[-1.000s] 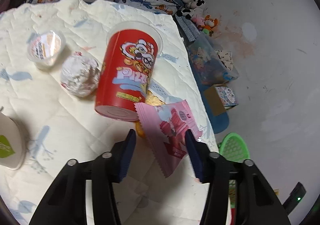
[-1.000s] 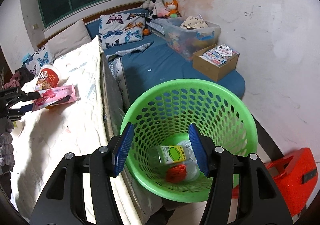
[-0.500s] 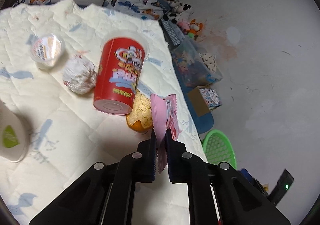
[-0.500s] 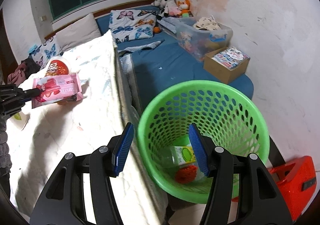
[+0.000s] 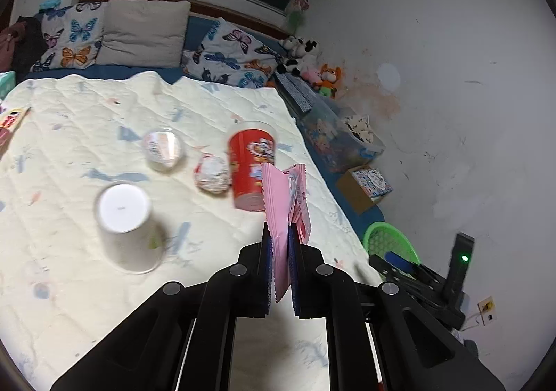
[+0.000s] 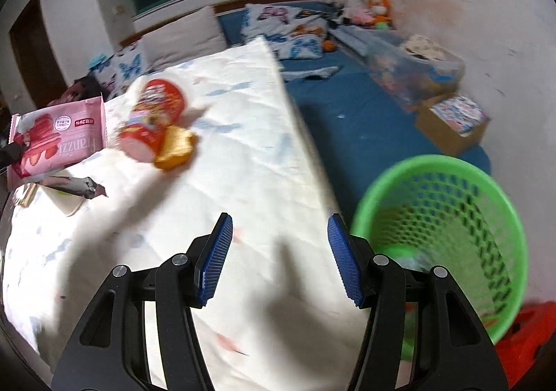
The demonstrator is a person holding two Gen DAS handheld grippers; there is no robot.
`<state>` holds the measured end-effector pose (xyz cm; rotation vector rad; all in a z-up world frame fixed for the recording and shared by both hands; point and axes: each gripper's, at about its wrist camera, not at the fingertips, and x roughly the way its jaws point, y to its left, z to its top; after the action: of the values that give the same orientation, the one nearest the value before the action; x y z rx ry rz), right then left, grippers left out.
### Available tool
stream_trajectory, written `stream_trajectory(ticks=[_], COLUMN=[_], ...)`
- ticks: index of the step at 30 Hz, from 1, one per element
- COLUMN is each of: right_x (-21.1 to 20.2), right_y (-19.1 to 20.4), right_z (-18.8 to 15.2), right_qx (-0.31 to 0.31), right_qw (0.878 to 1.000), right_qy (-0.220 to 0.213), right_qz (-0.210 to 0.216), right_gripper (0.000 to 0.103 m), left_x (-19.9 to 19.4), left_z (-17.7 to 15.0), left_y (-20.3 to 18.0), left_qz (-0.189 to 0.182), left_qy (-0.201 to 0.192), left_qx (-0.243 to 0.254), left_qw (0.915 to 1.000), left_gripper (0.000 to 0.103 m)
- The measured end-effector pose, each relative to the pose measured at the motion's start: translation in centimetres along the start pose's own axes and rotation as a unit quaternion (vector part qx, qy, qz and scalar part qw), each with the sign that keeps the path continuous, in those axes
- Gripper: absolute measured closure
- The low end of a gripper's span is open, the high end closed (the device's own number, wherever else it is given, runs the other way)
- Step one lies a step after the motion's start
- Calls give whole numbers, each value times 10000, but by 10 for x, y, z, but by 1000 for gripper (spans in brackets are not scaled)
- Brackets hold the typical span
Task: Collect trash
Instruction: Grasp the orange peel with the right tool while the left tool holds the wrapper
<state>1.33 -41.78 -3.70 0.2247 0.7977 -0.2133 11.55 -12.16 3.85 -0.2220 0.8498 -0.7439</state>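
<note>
My left gripper (image 5: 279,234) is shut on a pink snack wrapper (image 5: 285,203), which stands up edge-on between its blue pads, lifted above the cream quilt (image 5: 87,147). From the right wrist view the same pink wrapper (image 6: 57,139) hangs at the far left. My right gripper (image 6: 278,252) is open over the quilt's edge with nothing between its fingers. The green mesh basket (image 6: 448,227) stands on the floor to its right; the basket (image 5: 389,241) also shows past the bed edge in the left wrist view. A red snack cup (image 5: 252,168) lies on the quilt.
On the quilt lie a crumpled white wrapper ball (image 5: 212,172), a clear lidded cup (image 5: 162,149), an upturned white paper cup (image 5: 127,227) and an orange snack piece (image 6: 175,147). A cardboard box (image 6: 453,123), a clear storage bin (image 6: 413,71) and pillows lie beyond.
The left gripper shut on the pink wrapper and lifted it off the quilt, drawing back from the red cup. The right gripper swung left from above the basket to over the bed.
</note>
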Motion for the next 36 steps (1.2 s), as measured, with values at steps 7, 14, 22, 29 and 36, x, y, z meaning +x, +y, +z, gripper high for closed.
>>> stream_trajectory(ticks=[7, 14, 22, 29, 36], right_x=[33, 74, 107, 115, 112], right_y=[45, 74, 89, 97, 87], right_z=[14, 35, 41, 46, 48], right_qx=[-199, -306, -497, -646, -468], right_qw=[9988, 9974, 9964, 9965, 9971], right_qy=[173, 328, 517, 439, 410], right_qz=[417, 571, 453, 298, 432], right_gripper=[45, 45, 46, 51, 65], left_x=[-24, -28, -25, -21, -21], left_z=[-8, -16, -19, -20, -21], left_y=[20, 28, 30, 32, 32], left_qz=[128, 101, 37, 21, 44], left_qy=[-73, -1, 31, 93, 100], left_qx=[-75, -106, -133, -185, -204], left_qw=[9999, 9999, 9999, 9998, 9997], left_gripper=[94, 94, 94, 94, 94])
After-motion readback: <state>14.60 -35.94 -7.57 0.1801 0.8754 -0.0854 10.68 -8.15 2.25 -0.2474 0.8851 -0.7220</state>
